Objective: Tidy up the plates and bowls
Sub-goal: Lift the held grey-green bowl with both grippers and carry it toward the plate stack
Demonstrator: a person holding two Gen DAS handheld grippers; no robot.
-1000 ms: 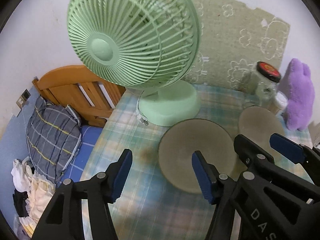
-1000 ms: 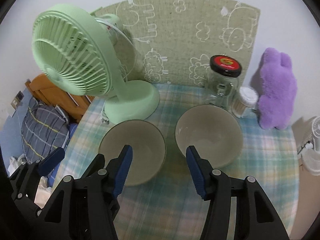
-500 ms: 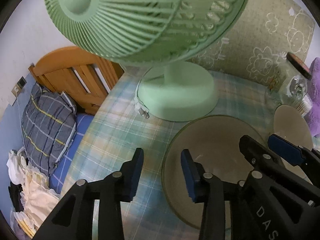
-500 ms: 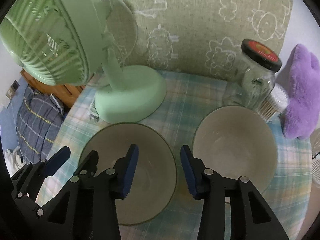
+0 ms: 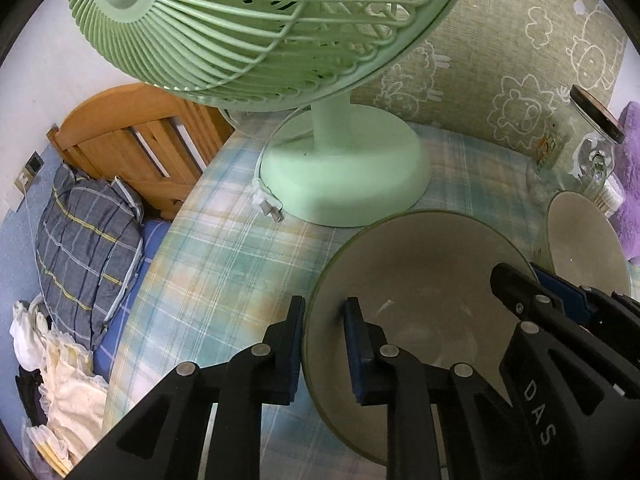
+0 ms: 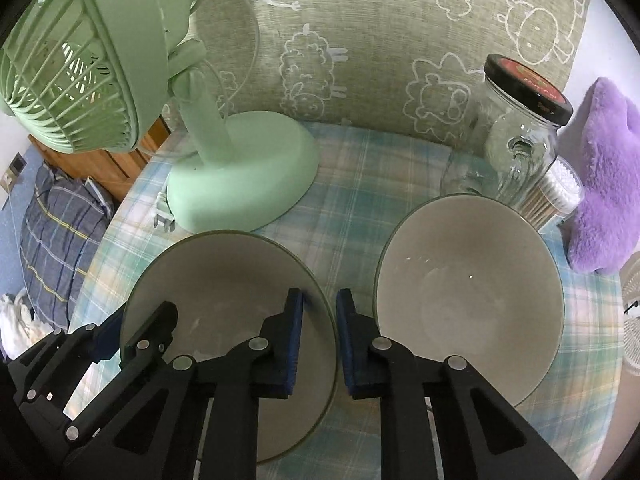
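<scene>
Two grey bowls with green rims stand side by side on the plaid tablecloth. The left bowl (image 5: pixel 420 264) (image 6: pixel 224 276) has both grippers at it. My left gripper (image 5: pixel 322 344) straddles its left rim, one pad outside and one inside, jaws narrowed but not pressed on the rim. My right gripper (image 6: pixel 319 336) straddles its right rim the same way, with a small gap on each side. The right bowl (image 6: pixel 468 292) (image 5: pixel 580 240) stands free, just right of my right gripper.
A green desk fan (image 6: pixel 236 172) (image 5: pixel 344 176) stands behind the left bowl, its plug (image 5: pixel 268 206) on the cloth. A glass jar (image 6: pixel 520 132), a cotton-swab tub (image 6: pixel 556 196) and a purple plush (image 6: pixel 604 176) stand behind the right bowl. The table's left edge drops to a bed (image 5: pixel 88 232).
Both grippers have moved forward and down onto the left bowl and narrowed their jaws around its opposite rims. The bowls have not moved.
</scene>
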